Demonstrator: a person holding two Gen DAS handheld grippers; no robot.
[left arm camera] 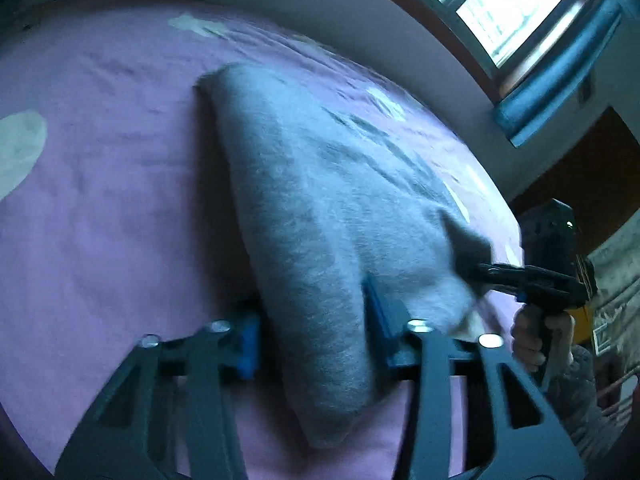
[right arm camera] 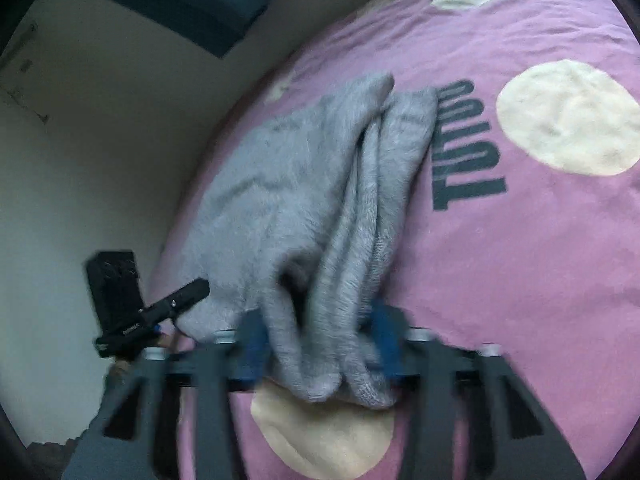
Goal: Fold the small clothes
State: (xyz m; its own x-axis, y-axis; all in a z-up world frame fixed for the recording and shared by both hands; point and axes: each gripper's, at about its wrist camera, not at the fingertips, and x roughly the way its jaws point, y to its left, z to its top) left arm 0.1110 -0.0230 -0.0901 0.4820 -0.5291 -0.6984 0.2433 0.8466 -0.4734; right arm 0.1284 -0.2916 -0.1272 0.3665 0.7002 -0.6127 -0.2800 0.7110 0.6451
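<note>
Garment: small grey fuzzy garment [left arm camera: 320,184], looks partly folded, lying on the bed and bunched into long ridges on the right-hand camera side [right arm camera: 312,200].
Bed: pink/purple bedsheet [left arm camera: 100,200] with cream dots and some dark lettering [right arm camera: 468,144], a bit wrinkled.
Left tool: left tool [left arm camera: 316,340] has one end of the garment running between its blue pads [left arm camera: 250,340]. Jaws fairly narrow, cloth fills the gap and the pads look pressed on it.
Right tool: right tool [right arm camera: 320,344] has a bunched end of the garment between its blue pads, gripped, with the cloth tip hanging out below the fingers. In the left camera you can see it from the side, pinching the garment's corner [left arm camera: 486,270].
Hand: a hand [left arm camera: 540,336] wraps the right tool's handle, sleeve showing below it.
Background: window [left arm camera: 516,4] with a teal curtain, pale wall. Both views are pretty blurry.
</note>
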